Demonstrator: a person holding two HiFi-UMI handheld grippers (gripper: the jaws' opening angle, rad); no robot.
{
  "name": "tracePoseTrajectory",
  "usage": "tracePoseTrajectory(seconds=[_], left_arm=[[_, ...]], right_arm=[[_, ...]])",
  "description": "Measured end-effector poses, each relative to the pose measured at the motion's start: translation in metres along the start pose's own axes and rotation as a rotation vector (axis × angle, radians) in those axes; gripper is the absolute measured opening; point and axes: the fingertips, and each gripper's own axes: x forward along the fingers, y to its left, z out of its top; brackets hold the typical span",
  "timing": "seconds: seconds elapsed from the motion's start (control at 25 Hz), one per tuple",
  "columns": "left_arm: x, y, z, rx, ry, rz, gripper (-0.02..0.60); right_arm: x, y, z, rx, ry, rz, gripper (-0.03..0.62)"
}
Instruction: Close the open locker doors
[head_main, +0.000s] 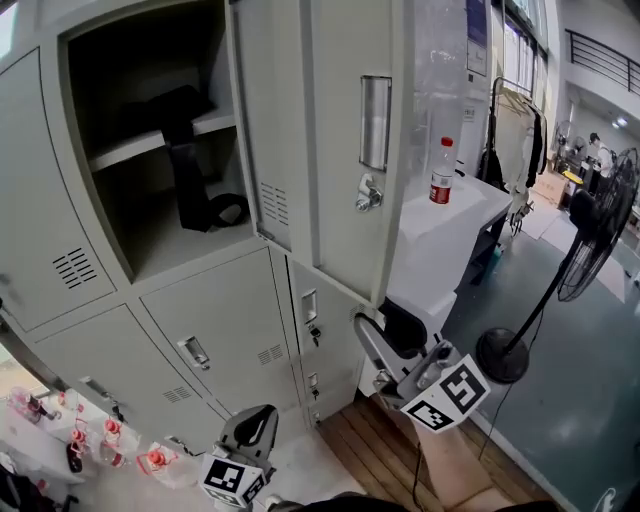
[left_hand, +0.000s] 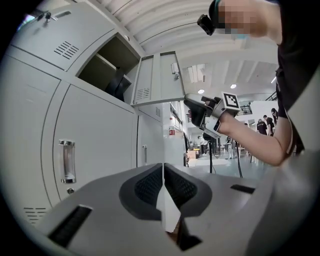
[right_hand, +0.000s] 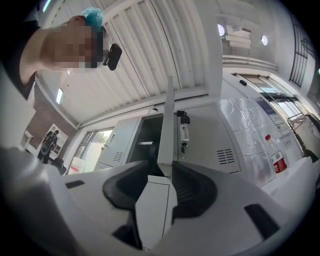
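Approach step, it seems: the open door stands at twelve o'clock above the right tool, jaws partway apart, empty, aimed at its edge. Left tool closed, empty. Next: swing it toward nine o'clock.

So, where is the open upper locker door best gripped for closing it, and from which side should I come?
Probably the free vertical edge of the open locker door, low down, below the handle. It is thin sheet metal standing out towards you, so open jaws can straddle it. Come from below and in front, where the right gripper is.
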Motion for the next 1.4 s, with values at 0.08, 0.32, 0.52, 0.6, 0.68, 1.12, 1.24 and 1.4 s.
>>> tracePoseTrajectory(seconds=[0.08, 0.32, 0.52, 0.6, 0.68, 1.12, 1.24, 1.4], left_arm=[[-0.01, -0.005, 0.0, -0.007, 0.007, 0.035, 0.018], [-0.043, -0.01, 0.0, -0.002, 0.008, 0.147, 0.018], [-0.069, -0.008, -0.002, 0.006, 0.008, 0.225, 0.018], [-0.077, -0.007, -0.005, 0.0, 0.003, 0.24, 0.018], [-0.084, -0.003, -0.006, -0.002, 0.007, 0.261, 0.018], [-0.111, 0.014, -0.004, -0.011, -0.029, 0.299, 0.018], [-0.123, 0.024, 0.0, -0.021, -0.018, 0.326, 0.018], [-0.139, 0.034, 0.0, -0.038, -0.038, 0.323, 0.018]], right_arm=[[-0.001, 0.007, 0.002, 0.005, -0.006, 0.029, 0.141], [0.004, 0.032, 0.005, 0.043, -0.025, 0.11, 0.141], [0.007, 0.054, 0.006, 0.065, -0.036, 0.177, 0.141], [0.009, 0.063, 0.007, 0.072, -0.04, 0.2, 0.141], [0.013, 0.072, 0.007, 0.077, -0.041, 0.22, 0.141], [0.032, 0.11, 0.002, 0.096, -0.046, 0.277, 0.141], [0.041, 0.122, 0.0, 0.097, -0.044, 0.284, 0.141], [0.052, 0.14, -0.001, 0.097, -0.044, 0.298, 0.141]])
